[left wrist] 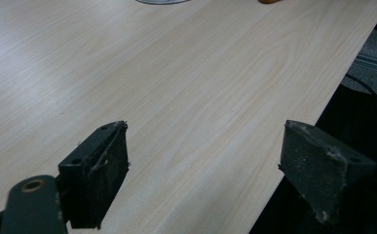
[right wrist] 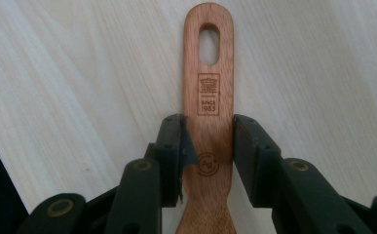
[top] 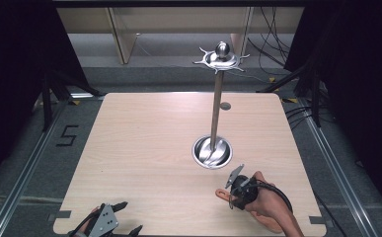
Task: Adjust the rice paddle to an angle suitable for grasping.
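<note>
Your right hand-held gripper (right wrist: 208, 146) has its jaws clamped on the handle of a wooden spatula (right wrist: 209, 97), pads squeezing the flat sides just below the engraved stamp, with the hanging slot at the handle's end pointing away from you. From above, that spatula (top: 221, 193) sits low over the near right part of the desk (top: 144, 148), just short of the round base of the steel utensil stand (top: 217, 98), whose hooked crown rises well above the surface. Your left hand-held gripper (left wrist: 203, 161) idles at the near left corner, jaws spread wide with nothing between them. Here's the risk as I read it: the grip is on a narrow, smooth strip of wood, so the blade end could swing or pivot between the pads once you lift; and if the slot is meant for one of those hooks, a slightly crooked approach could knock the crown and rock the whole stand on its dish-shaped base. I can't quite tell from above whether the blade is resting on the desk or already clear. The desk is pale wood-grain laminate with rounded corners; around it lie grey flooring with rails, dark curtains on both sides, and cables trailing at the far right.
</note>
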### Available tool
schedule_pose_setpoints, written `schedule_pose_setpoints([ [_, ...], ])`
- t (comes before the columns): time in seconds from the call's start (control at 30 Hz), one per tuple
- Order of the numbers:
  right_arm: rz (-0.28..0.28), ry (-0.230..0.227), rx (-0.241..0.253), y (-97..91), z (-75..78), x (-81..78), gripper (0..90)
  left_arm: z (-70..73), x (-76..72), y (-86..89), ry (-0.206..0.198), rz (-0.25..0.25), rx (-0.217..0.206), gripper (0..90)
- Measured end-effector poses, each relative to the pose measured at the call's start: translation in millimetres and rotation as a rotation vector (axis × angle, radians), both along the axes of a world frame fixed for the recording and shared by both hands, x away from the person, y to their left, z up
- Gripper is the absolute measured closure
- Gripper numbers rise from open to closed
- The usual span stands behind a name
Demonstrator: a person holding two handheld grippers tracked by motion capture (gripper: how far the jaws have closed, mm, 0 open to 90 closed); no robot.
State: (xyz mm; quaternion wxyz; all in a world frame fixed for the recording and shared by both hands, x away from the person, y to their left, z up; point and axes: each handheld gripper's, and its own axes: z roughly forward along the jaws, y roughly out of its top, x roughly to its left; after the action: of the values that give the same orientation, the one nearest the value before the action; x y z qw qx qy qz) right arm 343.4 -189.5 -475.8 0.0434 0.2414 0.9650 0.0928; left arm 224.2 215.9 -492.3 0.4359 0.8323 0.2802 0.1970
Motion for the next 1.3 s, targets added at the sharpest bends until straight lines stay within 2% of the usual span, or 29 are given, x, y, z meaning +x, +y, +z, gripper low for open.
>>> schedule_pose_setpoints([
  [0.17,-0.028,0.002,-0.054,-2.2,1.9,3.9,66.1,0.1,-0.2,0.0,-0.001,-0.003,0.001,17.3],
  [0.27,-0.039,0.014,-0.055,-4.3,2.1,6.0,66.0,0.0,0.0,-0.2,-0.003,0.000,-0.009,17.3],
  [0.3,-0.034,0.015,-0.061,-4.8,2.3,7.0,66.1,0.0,0.1,-0.4,-0.017,0.006,-0.013,17.3],
  [0.37,0.010,0.021,-0.063,-5.6,1.0,12.1,66.1,1.6,0.6,0.5,-0.014,0.001,-0.003,17.5],
  [0.4,0.010,0.021,-0.063,-5.6,1.0,12.1,66.1,1.4,-0.3,-0.1,-0.006,0.005,-0.013,17.5],
  [0.43,-0.003,0.033,-0.080,-3.7,1.0,11.9,66.1,1.3,-0.6,-0.1,-0.016,0.005,-0.016,17.5],
  [0.5,0.009,0.031,-0.081,-2.4,0.3,13.9,66.1,1.5,-0.9,0.8,-0.026,0.003,-0.009,17.5],
  [0.57,-0.028,0.041,-0.100,1.3,1.5,11.5,66.2,1.5,-1.4,0.9,-0.022,0.006,-0.021,17.5],
  [0.63,-0.016,0.034,-0.099,2.6,1.1,11.5,66.2,1.9,-1.5,1.5,-0.025,0.007,-0.015,17.6],
  [0.67,0.014,0.033,-0.096,0.2,0.3,14.1,66.2,2.1,-2.1,1.6,-0.008,0.006,-0.018,17.6],
  [0.7,0.005,0.039,-0.097,0.0,0.6,14.3,66.2,2.0,-2.1,1.6,-0.006,0.007,-0.018,17.6],
  [0.73,-0.007,0.041,-0.094,0.3,0.6,13.6,66.3,1.6,-1.3,1.4,-0.025,0.008,-0.016,17.6],
  [0.77,0.000,0.036,-0.091,-0.2,0.6,13.8,66.3,1.7,-1.2,1.4,-0.025,0.008,-0.015,17.6],
  [0.8,-0.018,0.033,-0.093,-0.1,0.8,12.4,66.3,2.5,-1.0,2.3,-0.027,0.002,-0.002,17.6],
  [0.83,-0.028,0.039,-0.089,0.1,1.3,11.4,66.3,2.8,-1.7,2.3,-0.010,0.001,-0.006,17.6],
  [0.87,0.023,0.025,-0.060,-3.5,0.1,14.4,66.3,2.0,-1.7,1.3,-0.017,0.008,-0.021,17.6],
  [0.9,-0.005,0.026,-0.053,-3.9,2.1,13.1,66.3,3.6,-0.6,3.2,-0.025,-0.010,-0.001,17.6],
  [0.93,-0.014,0.021,-0.051,-5.3,5.0,12.5,66.3,2.1,-1.4,1.6,-0.016,0.014,-0.031,17.6],
  [0.97,-0.003,0.014,-0.036,-7.6,7.5,12.9,66.3,3.3,-0.3,3.8,-0.030,0.004,-0.004,17.7],
  [1.0,-0.023,-0.002,-0.022,-9.9,11.3,11.6,66.3,2.9,0.4,3.6,-0.036,0.001,-0.009,17.7],
  [1.03,-0.045,-0.019,0.016,-12.9,15.1,10.6,66.3,2.8,-0.2,3.7,-0.024,0.004,-0.008,17.7],
  [1.13,-0.076,-0.066,0.088,-22.5,27.2,9.2,66.4,3.1,-0.2,3.8,-0.030,0.005,0.002,17.7],
  [1.2,-0.055,-0.101,0.122,-31.7,35.7,10.5,66.4,2.8,-1.2,2.9,-0.024,0.007,-0.020,17.7],
  [1.23,-0.087,-0.101,0.163,-33.6,39.0,8.5,66.4,3.1,-0.5,4.2,-0.026,0.005,0.004,17.7],
  [1.27,-0.058,-0.123,0.192,-38.1,42.2,10.3,66.4,3.3,-0.2,4.1,-0.029,-0.001,0.001,17.7],
  [1.3,-0.130,-0.134,0.190,-41.5,48.2,6.6,66.9,2.7,-0.5,3.7,-0.024,0.002,-0.003,17.7],
])
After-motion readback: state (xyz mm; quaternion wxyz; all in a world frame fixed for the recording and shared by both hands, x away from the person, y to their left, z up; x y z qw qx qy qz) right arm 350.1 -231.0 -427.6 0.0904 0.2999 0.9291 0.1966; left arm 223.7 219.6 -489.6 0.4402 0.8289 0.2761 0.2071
